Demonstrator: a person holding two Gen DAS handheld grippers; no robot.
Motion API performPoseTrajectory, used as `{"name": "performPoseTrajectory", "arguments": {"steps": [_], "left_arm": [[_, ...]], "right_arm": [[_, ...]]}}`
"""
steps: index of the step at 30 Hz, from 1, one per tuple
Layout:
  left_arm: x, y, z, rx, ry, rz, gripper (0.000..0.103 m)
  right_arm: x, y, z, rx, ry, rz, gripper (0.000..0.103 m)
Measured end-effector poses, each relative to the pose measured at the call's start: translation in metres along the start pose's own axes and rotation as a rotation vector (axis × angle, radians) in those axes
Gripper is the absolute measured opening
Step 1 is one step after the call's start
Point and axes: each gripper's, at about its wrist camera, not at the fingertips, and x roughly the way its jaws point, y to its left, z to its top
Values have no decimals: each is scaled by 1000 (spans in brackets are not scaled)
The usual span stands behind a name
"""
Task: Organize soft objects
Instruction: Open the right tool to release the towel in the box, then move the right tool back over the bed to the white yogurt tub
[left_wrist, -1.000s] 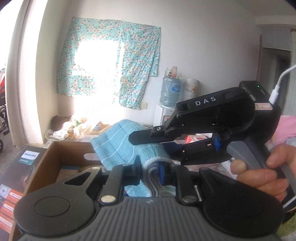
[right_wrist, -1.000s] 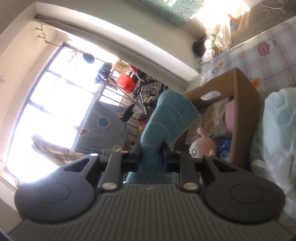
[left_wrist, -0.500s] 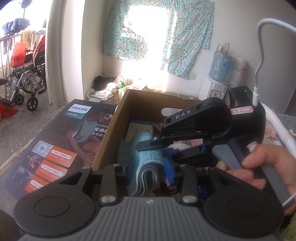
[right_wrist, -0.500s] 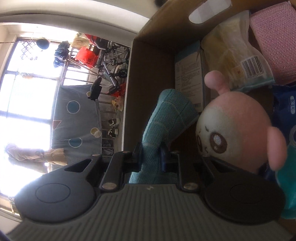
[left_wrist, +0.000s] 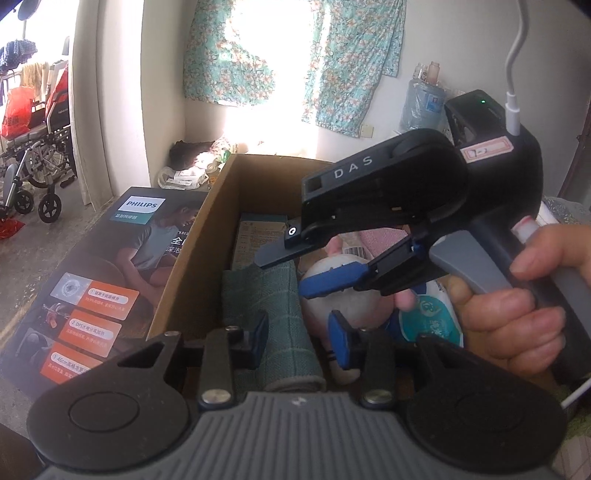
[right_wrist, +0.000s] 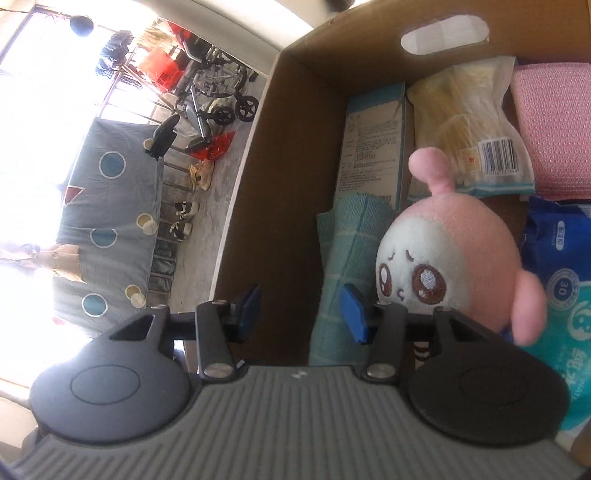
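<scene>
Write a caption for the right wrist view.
Open right hand-held gripper above rolled teal towel beside pink plush toy in cardboard box.

Philips box (left_wrist: 110, 280) lies flat on floor, just left of carton. Wheelchair (left_wrist: 35, 162) stands far left near doorway; floral curtain (left_wrist: 295, 55) covers bright window on back wall, water jug (left_wrist: 424, 103) to its right. Right wrist view: grey cloth with coloured circles (right_wrist: 107, 229), shoes (right_wrist: 183, 219) beside it on floor.
</scene>
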Motion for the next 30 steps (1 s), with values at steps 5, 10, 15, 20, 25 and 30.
{"name": "performPoseTrajectory", "arguments": {"steps": [5,10,15,20,25,30], "left_arm": [[-4,2,-4,-12,1,-10,37],[0,5,-10,-31,30,-3,37],[-9,2,-8,-60,8,-10,40],[-37,-26,-3,-37,-54,-37,61],[-61,-77,-2,9,-101,-183,74],[-72,-145,-9,114,-116,-337,80]], "right_arm": [[1,-6,3,47,17,35,48],[36,-2,6,26,49,11,45],[18,3,8,31,48,49,47],[-57,-8,-7,33,-38,145,54],[-171,-48,-53,32,-211,203,65],[-286,-101,-117,30,-416,113,73]]}}
